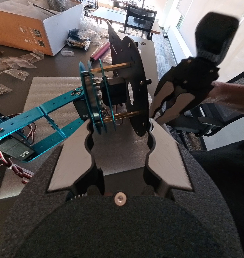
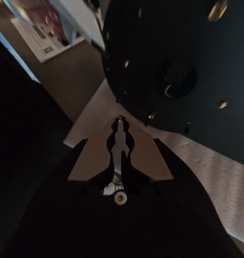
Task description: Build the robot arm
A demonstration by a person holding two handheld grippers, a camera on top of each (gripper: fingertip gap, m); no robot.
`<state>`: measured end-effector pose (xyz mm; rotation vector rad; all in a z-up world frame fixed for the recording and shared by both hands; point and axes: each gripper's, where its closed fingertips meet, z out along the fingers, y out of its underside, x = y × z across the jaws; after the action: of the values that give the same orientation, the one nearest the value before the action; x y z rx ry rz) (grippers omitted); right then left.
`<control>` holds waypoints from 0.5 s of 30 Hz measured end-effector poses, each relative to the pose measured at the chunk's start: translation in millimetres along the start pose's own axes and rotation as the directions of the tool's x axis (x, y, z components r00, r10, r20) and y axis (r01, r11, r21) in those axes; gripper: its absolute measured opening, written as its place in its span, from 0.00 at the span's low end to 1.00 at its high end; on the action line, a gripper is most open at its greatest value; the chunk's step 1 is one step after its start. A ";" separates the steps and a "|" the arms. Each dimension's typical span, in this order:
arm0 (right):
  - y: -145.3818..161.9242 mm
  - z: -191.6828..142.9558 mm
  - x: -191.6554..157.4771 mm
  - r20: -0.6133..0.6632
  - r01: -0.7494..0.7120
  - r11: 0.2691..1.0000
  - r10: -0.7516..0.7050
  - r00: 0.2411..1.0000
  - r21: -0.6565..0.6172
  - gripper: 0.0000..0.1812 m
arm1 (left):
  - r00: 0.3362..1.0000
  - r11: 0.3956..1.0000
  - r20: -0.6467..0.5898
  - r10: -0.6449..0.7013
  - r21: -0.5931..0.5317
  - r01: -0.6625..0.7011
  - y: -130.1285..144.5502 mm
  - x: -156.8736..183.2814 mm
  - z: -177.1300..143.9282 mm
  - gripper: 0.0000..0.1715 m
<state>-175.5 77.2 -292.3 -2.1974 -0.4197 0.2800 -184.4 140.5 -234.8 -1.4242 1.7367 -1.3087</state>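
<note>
Left gripper [image 1: 119, 122]: jaws spread wide, holding nothing, fingers straddling the lower edge of the robot-arm base assembly [image 1: 113, 96], which lies on its side on a grey foam sheet [image 1: 48, 89]. Its teal discs [image 1: 90, 96] and black base plate [image 1: 134, 89] stand on edge.

Right gripper [image 2: 120, 121]: angled down beside the plate's outer face, tips nearly together, pinching a small brass piece [image 2: 120, 117]. A hand [image 1: 229, 96] grips it from behind.

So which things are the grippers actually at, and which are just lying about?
At the grippers: left gripper, open, flanking blue discs and black plate; right gripper, shut on small brass part.
Lying about: orange box, purple cylinder, plastic bags.
</note>
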 end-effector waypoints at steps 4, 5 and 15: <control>-42.2 -11.6 3.7 -0.160 -0.065 0.998 0.060 0.985 -0.027 0.03 | 1.000 1.000 -0.001 0.000 0.008 0.000 -0.2 -0.2 0.1 0.45; -44.9 -11.8 6.4 -0.205 -0.096 0.994 0.083 0.975 -0.057 0.03 | 1.000 1.000 -0.001 0.000 0.011 0.000 -0.2 -0.2 0.1 0.45; -58.5 -10.9 4.2 -0.396 -0.111 0.991 0.071 0.915 -0.079 0.03 | 1.000 0.999 -0.002 -0.005 0.033 0.005 -0.5 -0.2 0.1 0.45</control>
<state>-179.5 104.7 -239.4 -2.3032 -0.1089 -0.1394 -184.0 140.8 -234.4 -1.4096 1.7060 -1.3356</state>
